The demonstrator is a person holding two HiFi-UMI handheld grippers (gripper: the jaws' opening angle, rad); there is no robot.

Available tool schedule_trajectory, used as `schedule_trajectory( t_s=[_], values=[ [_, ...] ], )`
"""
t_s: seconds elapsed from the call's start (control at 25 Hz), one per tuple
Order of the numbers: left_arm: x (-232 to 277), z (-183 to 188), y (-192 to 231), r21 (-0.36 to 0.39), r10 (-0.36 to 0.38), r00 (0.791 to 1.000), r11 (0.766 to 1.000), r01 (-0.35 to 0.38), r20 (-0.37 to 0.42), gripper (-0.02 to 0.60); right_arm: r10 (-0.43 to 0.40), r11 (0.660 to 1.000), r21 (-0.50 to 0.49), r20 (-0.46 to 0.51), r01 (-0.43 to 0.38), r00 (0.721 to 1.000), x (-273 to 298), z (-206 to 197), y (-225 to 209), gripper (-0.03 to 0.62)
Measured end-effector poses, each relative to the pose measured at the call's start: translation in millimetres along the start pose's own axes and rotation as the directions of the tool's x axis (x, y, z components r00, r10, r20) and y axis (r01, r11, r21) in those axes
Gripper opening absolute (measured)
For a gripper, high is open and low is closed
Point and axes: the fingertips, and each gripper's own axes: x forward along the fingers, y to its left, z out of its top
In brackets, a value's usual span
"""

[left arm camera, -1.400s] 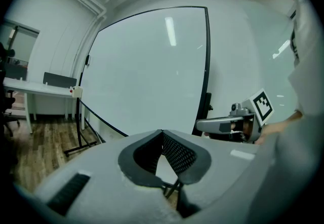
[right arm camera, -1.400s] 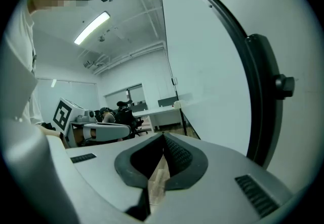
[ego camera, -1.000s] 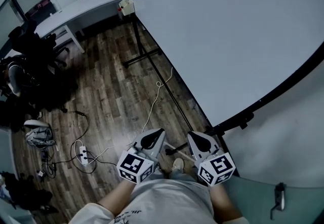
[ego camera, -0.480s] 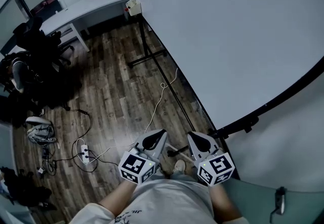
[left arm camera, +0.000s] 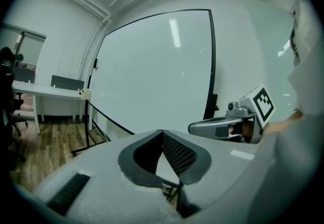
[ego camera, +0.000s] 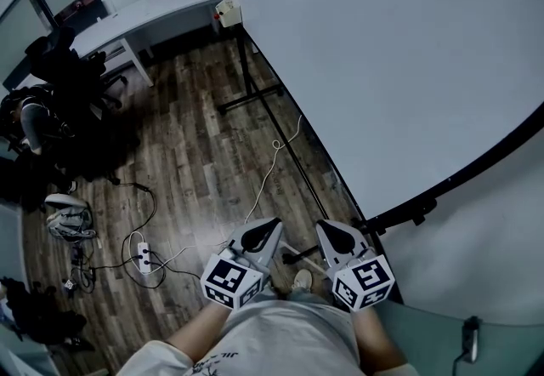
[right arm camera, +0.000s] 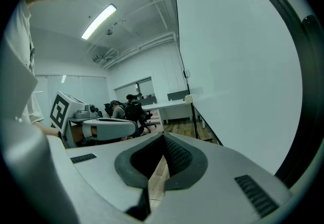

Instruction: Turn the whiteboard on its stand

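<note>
Left claw: your jaws meet, gripping nothing.
Right claw: closed too, empty.
Whiteboard: on its black stand, near, ahead of both claws, apart.
Shirt print: too blurred to read.

Glossy smooth whiteboard, black metal stand, wood-plank floor

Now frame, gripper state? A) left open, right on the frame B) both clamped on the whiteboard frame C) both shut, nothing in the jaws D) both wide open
C: in their own views the left gripper and right gripper have jaws closed together with nothing between them; the whiteboard is ungripped.
</note>
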Motion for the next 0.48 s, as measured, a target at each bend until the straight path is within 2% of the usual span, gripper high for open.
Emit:
schedule_trajectory(
  t_s=[0.48],
  values=[
    [-0.8, 0.8, 4.3, 0.007, 0.004, 1.0, 1.0, -0.004, -0.006, 0.011, 0.014, 1.0, -0.012, -0.014, -0.014, 1.0, 5.1, -1.9, 0.8, 0.003]
  ],
)
